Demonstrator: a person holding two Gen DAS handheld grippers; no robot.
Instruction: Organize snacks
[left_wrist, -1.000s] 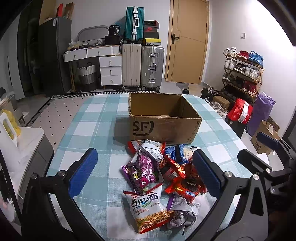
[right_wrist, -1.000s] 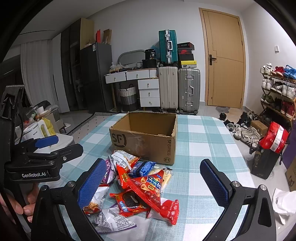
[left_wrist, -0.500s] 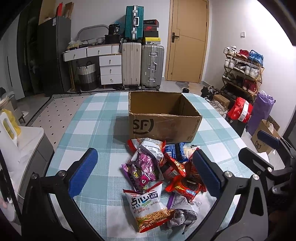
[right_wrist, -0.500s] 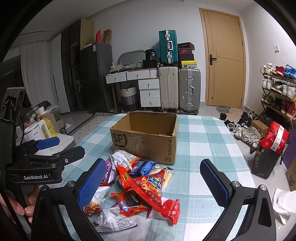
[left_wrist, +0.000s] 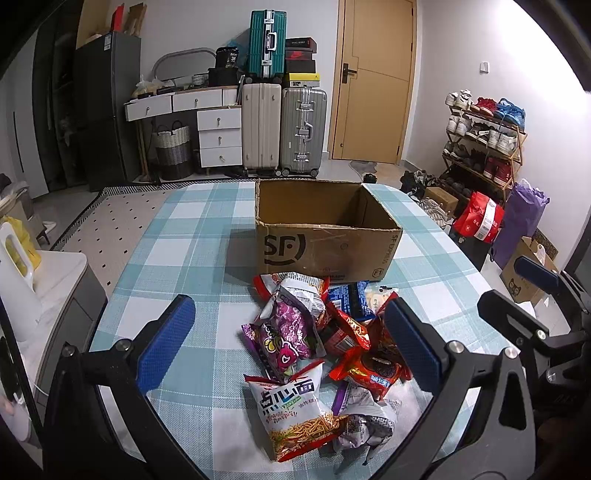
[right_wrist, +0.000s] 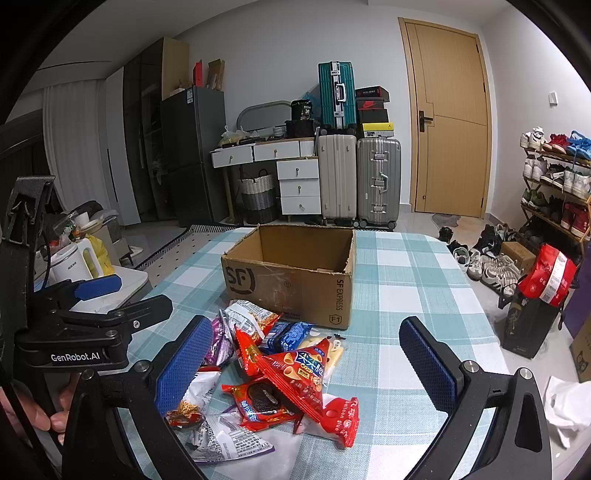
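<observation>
Both grippers, left gripper (left_wrist: 288, 339) & right gripper (right_wrist: 306, 358), are wide apart w/ nothing held, so imo grab the near noodle bag (left_wrist: 295, 417) by its top edge first, then drop it in the far cardboard box (left_wrist: 325, 229).

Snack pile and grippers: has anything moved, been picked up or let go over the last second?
Almost nothing. In the right wrist view the left gripper has drifted slightly up and right. Both it and the right gripper stay open and empty. The snack pile and the box lie as they did on the table.
</observation>
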